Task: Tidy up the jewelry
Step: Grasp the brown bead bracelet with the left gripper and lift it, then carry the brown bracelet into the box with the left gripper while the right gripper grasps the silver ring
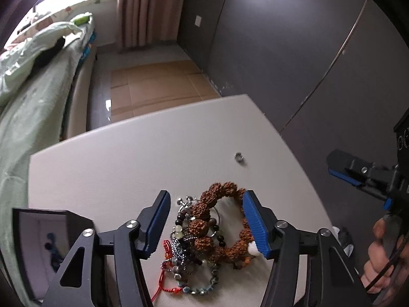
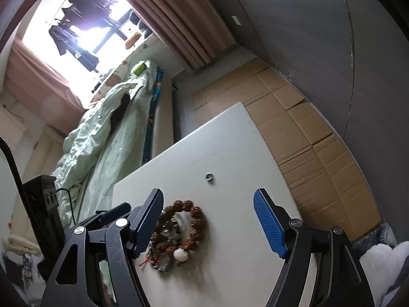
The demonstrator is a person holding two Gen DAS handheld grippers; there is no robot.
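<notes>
A tangled pile of jewelry lies on the white table [image 1: 127, 153]: a brown knobbly bead bracelet [image 1: 204, 204] with a white bead, beaded strings [image 1: 184, 250], a silver ball chain and a red cord [image 1: 166, 250]. My left gripper [image 1: 206, 195] stands open astride the pile. Its right pad [image 1: 255, 227] is against the brown bracelet; its left pad is apart from the beads. My right gripper [image 2: 208, 193] is open and holds nothing, and the brown bracelet [image 2: 196, 220] shows low between its fingers, close to the left one. A small silver ring [image 1: 238, 156] [image 2: 209, 176] lies alone farther back.
A dark-framed box [image 1: 51, 230] with a pale, mirror-like inside stands at the table's left front corner. A hand [image 1: 378, 255] holds the right gripper at the table's right edge. Beyond the table are a bed with a green quilt [image 2: 107, 133], flattened cardboard [image 2: 294, 128] and a grey wall.
</notes>
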